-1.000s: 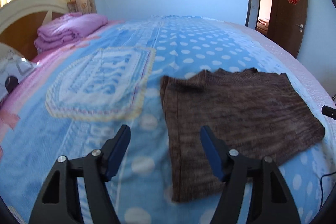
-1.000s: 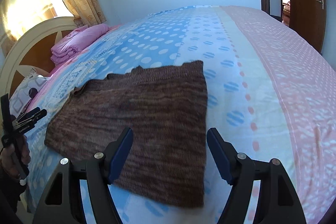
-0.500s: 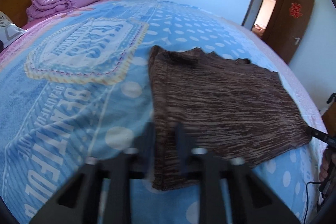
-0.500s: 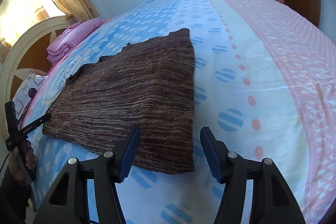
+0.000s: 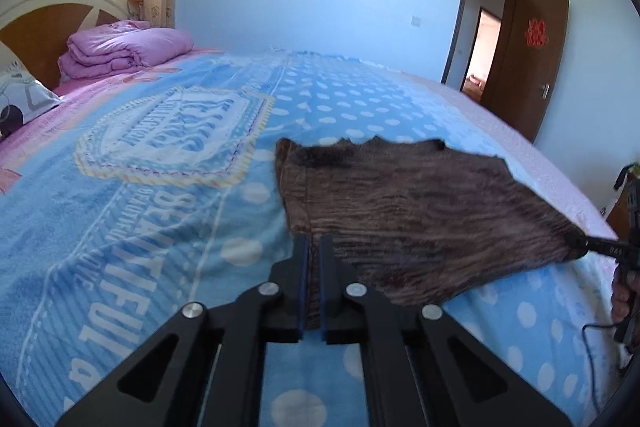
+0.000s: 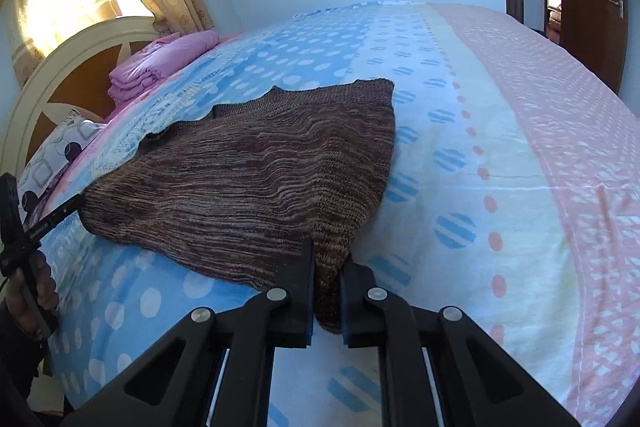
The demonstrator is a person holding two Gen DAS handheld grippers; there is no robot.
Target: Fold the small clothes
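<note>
Brown streaky knit garment (image 6: 256, 179) spread flat, near corners pinched – left tongs (image 5: 314, 247), right tongs (image 6: 326, 259) closing.

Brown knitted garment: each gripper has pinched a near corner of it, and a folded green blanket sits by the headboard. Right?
Not quite. The folded blanket by the headboard is pink-purple, as the left wrist view shows. The left gripper and right gripper do pinch the brown knitted garment.
</note>
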